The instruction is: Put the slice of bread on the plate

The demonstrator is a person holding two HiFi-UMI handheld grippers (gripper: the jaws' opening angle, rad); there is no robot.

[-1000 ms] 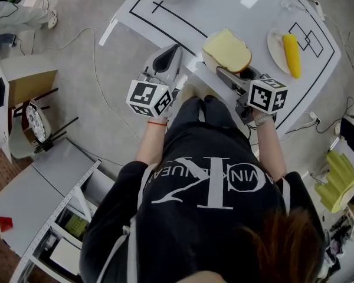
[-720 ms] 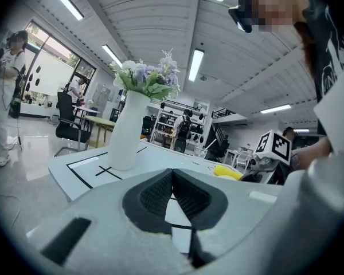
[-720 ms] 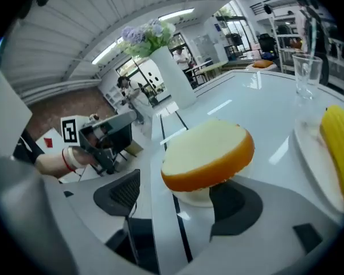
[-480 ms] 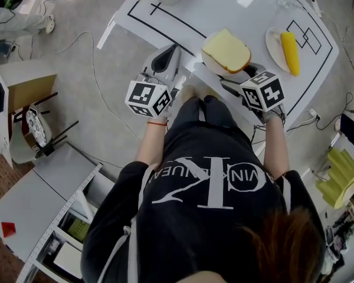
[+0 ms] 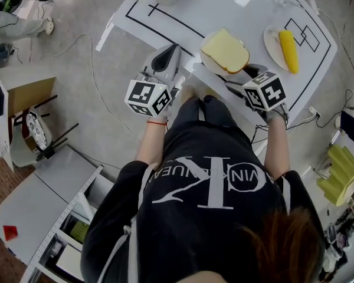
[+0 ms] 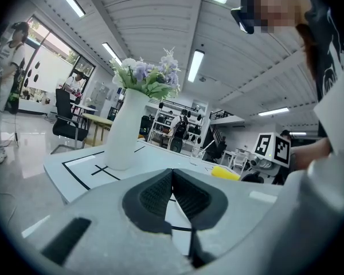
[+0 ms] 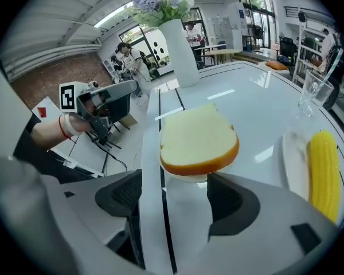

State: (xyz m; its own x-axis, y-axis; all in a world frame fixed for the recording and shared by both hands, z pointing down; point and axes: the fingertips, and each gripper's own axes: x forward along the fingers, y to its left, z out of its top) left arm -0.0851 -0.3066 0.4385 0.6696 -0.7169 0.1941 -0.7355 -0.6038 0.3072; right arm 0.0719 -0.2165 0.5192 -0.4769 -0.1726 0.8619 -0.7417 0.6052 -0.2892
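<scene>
The slice of bread (image 5: pixel 225 50) (image 7: pixel 198 139), pale on top with a brown crust, lies flat on a small white plate (image 7: pixel 186 179) at the table's near edge. My right gripper (image 5: pixel 243 78) (image 7: pixel 175 191) points down at the table just short of the bread. Its jaws stand wide and are closing slightly, with only bare table between the pads. My left gripper (image 5: pixel 168 55) (image 6: pixel 172 179) hovers by the table edge to the left of the bread. It is shut, its pads pressed together on nothing.
A second white plate (image 5: pixel 272 43) (image 7: pixel 292 165) with a yellow corn cob (image 5: pixel 289 52) (image 7: pixel 324 171) sits right of the bread. A white vase of flowers (image 6: pixel 126 130) (image 7: pixel 180 50) stands at the far end. A drinking glass (image 7: pixel 311 96) stands beyond the corn. Black lines mark the tabletop.
My right gripper has rolled and drawn back a little from the bread, which stays on its plate. The left gripper has kept still.
</scene>
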